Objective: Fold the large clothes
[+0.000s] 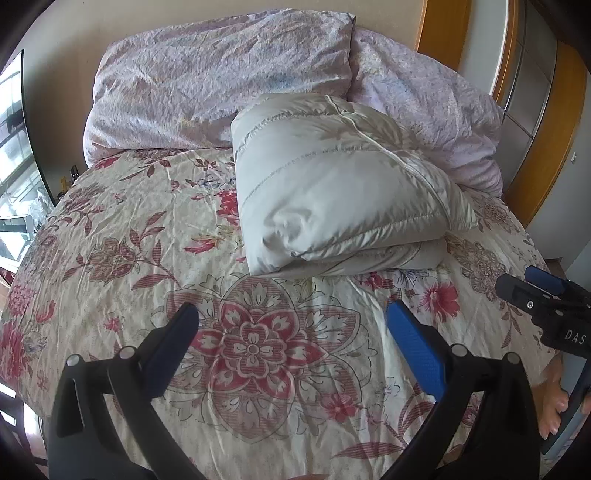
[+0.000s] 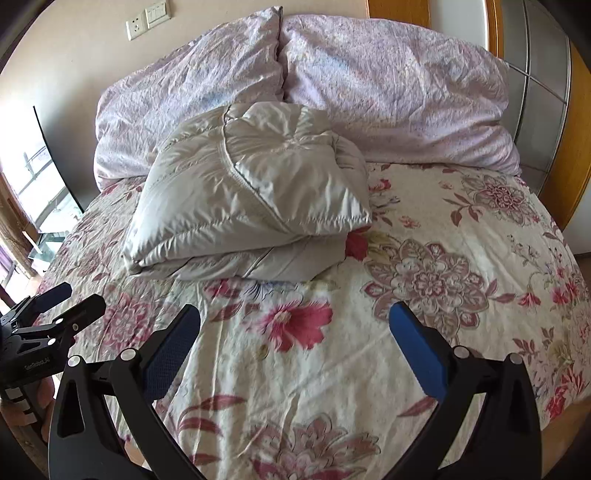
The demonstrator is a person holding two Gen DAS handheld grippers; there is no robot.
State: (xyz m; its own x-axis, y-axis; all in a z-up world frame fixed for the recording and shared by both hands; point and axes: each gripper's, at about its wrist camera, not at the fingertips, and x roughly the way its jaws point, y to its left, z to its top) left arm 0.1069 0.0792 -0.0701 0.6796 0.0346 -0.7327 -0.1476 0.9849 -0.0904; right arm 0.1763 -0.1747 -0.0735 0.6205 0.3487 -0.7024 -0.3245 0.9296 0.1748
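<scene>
A pale grey puffy jacket (image 1: 332, 192) lies folded into a thick bundle on the floral bedspread (image 1: 147, 240), just in front of the pillows. It also shows in the right wrist view (image 2: 251, 192). My left gripper (image 1: 291, 321) is open and empty, held above the bedspread well short of the jacket. My right gripper (image 2: 295, 321) is open and empty too, at about the same distance from the jacket. The right gripper also shows at the right edge of the left wrist view (image 1: 532, 284). The left gripper shows at the left edge of the right wrist view (image 2: 70, 299).
Two mauve pillows (image 2: 388, 85) lean against the wall at the head of the bed. A wooden frame and grey panel (image 2: 543, 96) stand at the right. A window and glass table (image 2: 48, 218) are at the left. A wall socket (image 2: 147, 18) is above the pillows.
</scene>
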